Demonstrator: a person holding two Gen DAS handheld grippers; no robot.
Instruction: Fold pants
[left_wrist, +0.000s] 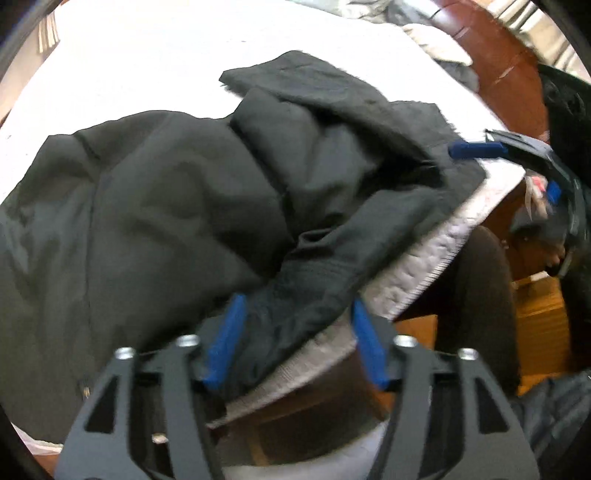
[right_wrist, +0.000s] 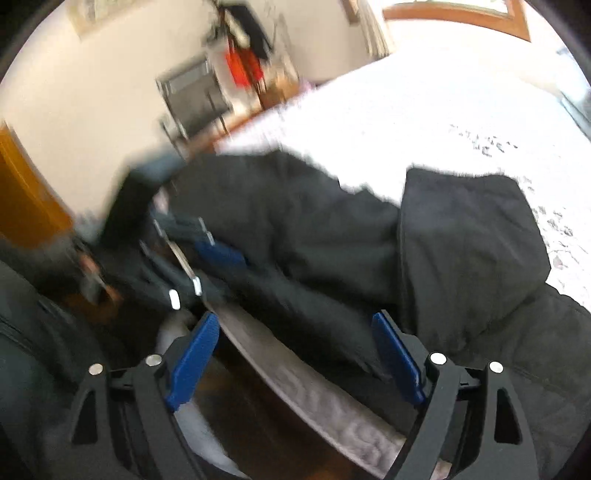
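Observation:
Dark pants (left_wrist: 184, 206) lie bunched and partly folded over themselves on a white bed cover (left_wrist: 147, 55), reaching its near edge. My left gripper (left_wrist: 297, 306) stands open at that edge, with a loose fold of the pants lying between its blue pads (left_wrist: 225, 343) and no squeeze on it. My right gripper (right_wrist: 295, 321) is open too, straddling the pants (right_wrist: 314, 240) where they hang over the quilt's border (right_wrist: 325, 398). Each gripper shows in the other's view: the right gripper (left_wrist: 511, 171) at the right, the left gripper (right_wrist: 207, 258) at the left, blurred.
More crumpled clothes (left_wrist: 436, 40) sit at the bed's far corner. Wooden floor (left_wrist: 539, 317) and a person's dark leg (left_wrist: 480, 295) lie below the bed edge. A metal rack (right_wrist: 192, 96), red hanging items (right_wrist: 243, 66) and a wooden door (right_wrist: 22, 184) stand by the wall.

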